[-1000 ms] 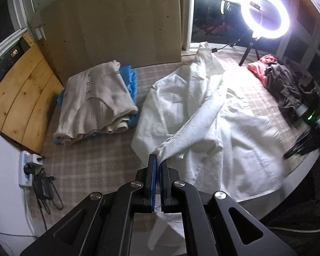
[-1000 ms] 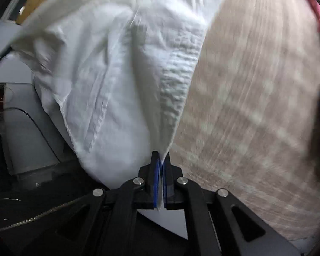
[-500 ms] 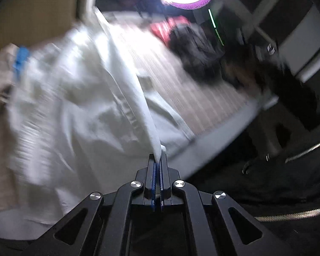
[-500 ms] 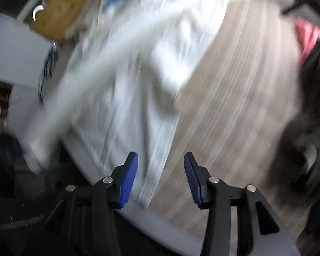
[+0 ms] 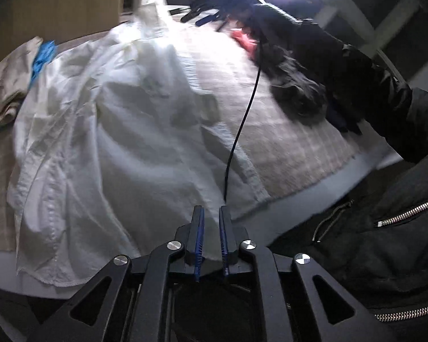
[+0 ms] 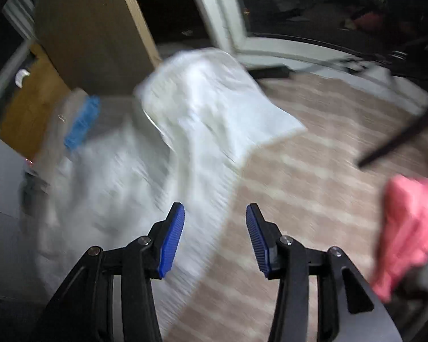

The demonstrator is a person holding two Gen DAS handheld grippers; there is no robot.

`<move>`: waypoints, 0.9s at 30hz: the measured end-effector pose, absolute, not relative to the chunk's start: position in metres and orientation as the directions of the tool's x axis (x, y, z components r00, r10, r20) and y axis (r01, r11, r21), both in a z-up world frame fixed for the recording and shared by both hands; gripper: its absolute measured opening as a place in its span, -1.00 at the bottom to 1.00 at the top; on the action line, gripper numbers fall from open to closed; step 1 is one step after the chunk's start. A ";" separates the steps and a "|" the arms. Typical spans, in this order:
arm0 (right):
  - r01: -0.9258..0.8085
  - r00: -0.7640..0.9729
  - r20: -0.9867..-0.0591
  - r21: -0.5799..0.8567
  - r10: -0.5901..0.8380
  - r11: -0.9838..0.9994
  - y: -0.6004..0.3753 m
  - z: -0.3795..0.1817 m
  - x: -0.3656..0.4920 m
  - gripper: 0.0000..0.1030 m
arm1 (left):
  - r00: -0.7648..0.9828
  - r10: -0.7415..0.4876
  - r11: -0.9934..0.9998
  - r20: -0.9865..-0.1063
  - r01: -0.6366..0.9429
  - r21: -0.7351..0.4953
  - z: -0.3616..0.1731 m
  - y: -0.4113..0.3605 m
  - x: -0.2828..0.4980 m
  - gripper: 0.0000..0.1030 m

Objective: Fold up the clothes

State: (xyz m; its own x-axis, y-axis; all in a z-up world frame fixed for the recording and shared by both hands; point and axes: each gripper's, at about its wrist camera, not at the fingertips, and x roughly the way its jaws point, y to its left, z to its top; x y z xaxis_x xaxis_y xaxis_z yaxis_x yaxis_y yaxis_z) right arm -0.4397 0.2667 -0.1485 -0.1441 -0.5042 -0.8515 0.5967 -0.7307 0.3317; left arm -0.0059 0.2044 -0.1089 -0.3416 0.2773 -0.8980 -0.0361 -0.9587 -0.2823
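Loosely spread white shirt, rumpled, hem overhanging table edge

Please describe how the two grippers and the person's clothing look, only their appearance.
Both the left gripper and the right gripper have black angular linkage arms with silver round bolts, and jaws faced with ribbed blue pads. A thin black cable runs across the left view. The person wears a black jacket with silver zippers.

The right gripper hangs with fingers spread wide above a blurred white shirt on the checked cloth.
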 end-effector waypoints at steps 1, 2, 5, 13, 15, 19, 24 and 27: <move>0.623 -0.147 -0.839 0.332 -0.524 -0.708 0.258 -0.143 -0.440 -0.14 | -0.338 0.270 -0.960 -0.902 -0.016 -0.281 -0.113 0.202 -0.007 -0.80; 0.658 -0.160 -0.829 0.316 -0.537 -0.683 0.248 -0.136 -0.440 -0.14 | -0.335 0.262 -0.960 -0.905 0.005 -0.280 -0.117 0.199 -0.008 -0.80; 0.723 -0.177 -0.822 0.265 -0.542 -0.637 0.216 -0.124 -0.446 0.09 | -0.318 0.249 -0.959 -0.915 0.050 -0.278 -0.127 0.196 -0.012 -0.80; 0.783 -0.287 -0.837 0.076 -0.466 -0.618 0.158 -0.117 -0.473 -0.95 | -0.325 0.190 -0.962 -0.926 0.127 -0.242 -0.133 0.190 -0.027 -0.80; 0.788 -0.338 -0.823 0.018 -0.457 -0.615 0.151 -0.110 -0.480 -0.95 | -0.320 0.186 -0.959 -0.929 0.145 -0.242 -0.135 0.189 -0.028 -0.80; 0.787 -0.435 -0.787 -0.096 -0.437 -0.609 0.136 -0.098 -0.494 -0.95 | -0.305 0.196 -0.956 -0.932 0.153 -0.251 -0.144 0.194 -0.031 -0.80; 0.769 -0.513 -0.796 -0.260 -0.321 -0.584 0.102 -0.129 -0.503 -0.74 | -0.300 0.178 -0.964 -0.937 0.139 -0.228 -0.149 0.207 -0.039 -0.80; 0.809 -0.420 -0.853 -0.195 -0.311 -0.555 0.105 -0.139 -0.495 -0.30 | -0.309 0.143 -0.970 -0.940 0.146 -0.195 -0.145 0.201 -0.035 -0.78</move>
